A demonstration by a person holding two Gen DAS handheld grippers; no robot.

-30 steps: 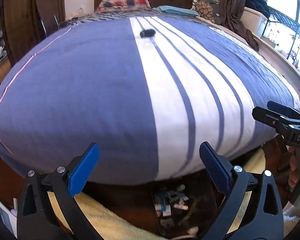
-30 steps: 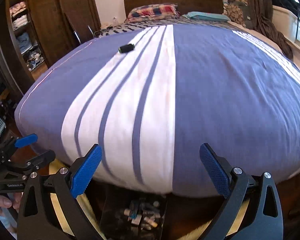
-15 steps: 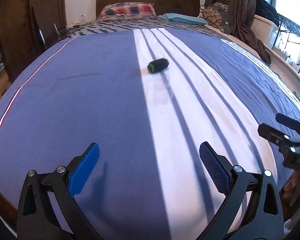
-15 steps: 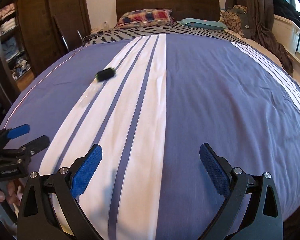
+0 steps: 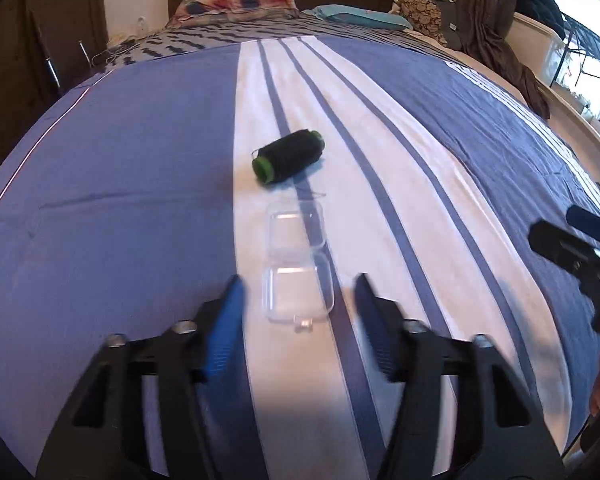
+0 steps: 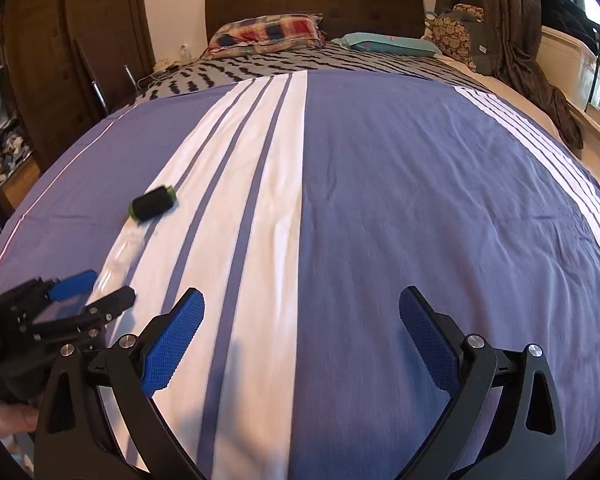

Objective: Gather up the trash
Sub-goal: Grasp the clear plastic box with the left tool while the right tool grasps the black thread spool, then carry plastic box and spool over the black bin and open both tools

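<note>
A small clear plastic box (image 5: 296,264), lying open, rests on the white stripe of the bedspread (image 5: 100,200). A black thread spool with green ends (image 5: 289,156) lies just beyond it; the spool also shows in the right wrist view (image 6: 153,204). My left gripper (image 5: 298,300) is open, its jaws either side of the box's near half and apart from it. My right gripper (image 6: 302,332) is open and empty over the blue part of the bedspread, to the right of the left gripper (image 6: 94,294).
Pillows (image 6: 266,34) and a dark wooden headboard (image 6: 312,0) stand at the far end of the bed. A wardrobe (image 6: 72,60) is at the left. Brown curtains (image 6: 512,20) and a window ledge are at the right.
Both grippers moved forward from the foot of the bed over the bedspread. The left gripper's jaws narrowed and now flank the clear box. The spool looks closer.
</note>
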